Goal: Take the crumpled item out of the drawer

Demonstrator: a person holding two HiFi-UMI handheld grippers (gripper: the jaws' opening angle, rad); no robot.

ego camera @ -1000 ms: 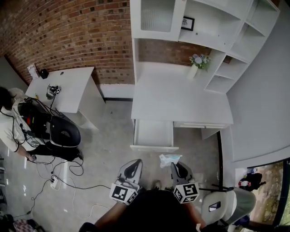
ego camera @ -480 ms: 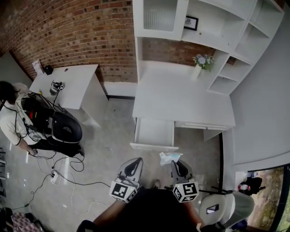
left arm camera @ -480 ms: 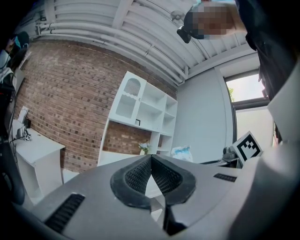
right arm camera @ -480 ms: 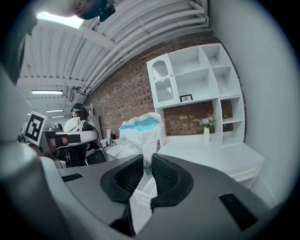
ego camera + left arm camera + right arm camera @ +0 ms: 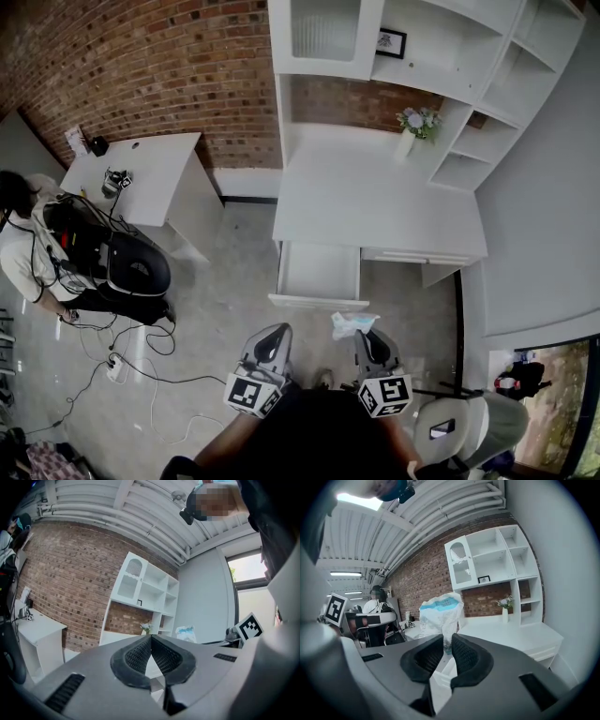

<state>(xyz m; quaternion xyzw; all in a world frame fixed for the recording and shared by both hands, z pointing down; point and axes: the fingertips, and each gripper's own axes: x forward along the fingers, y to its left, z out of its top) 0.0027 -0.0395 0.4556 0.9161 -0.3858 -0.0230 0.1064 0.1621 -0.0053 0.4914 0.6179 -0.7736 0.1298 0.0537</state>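
Clearly the crumpled item [image 5: 440,613], a thin white-and-blue wrapper full of creases, is out of the drawer [image 5: 319,302]. The right gripper [image 5: 446,651] pinches its lower edge just in front of the drawer's open front, probably to carry it clear. The left gripper [image 5: 151,639], also in front of the drawer, has its ribbed pads pressed together on nothing.

Head camera's aim shifted slightly, side desk [image 5: 141,173] now a touch higher and further right in frame, crumpled bag [image 5: 353,324] in the right gripper [image 5: 364,337] a shade higher in frame, left gripper [image 5: 275,335] nudged slightly leftward.
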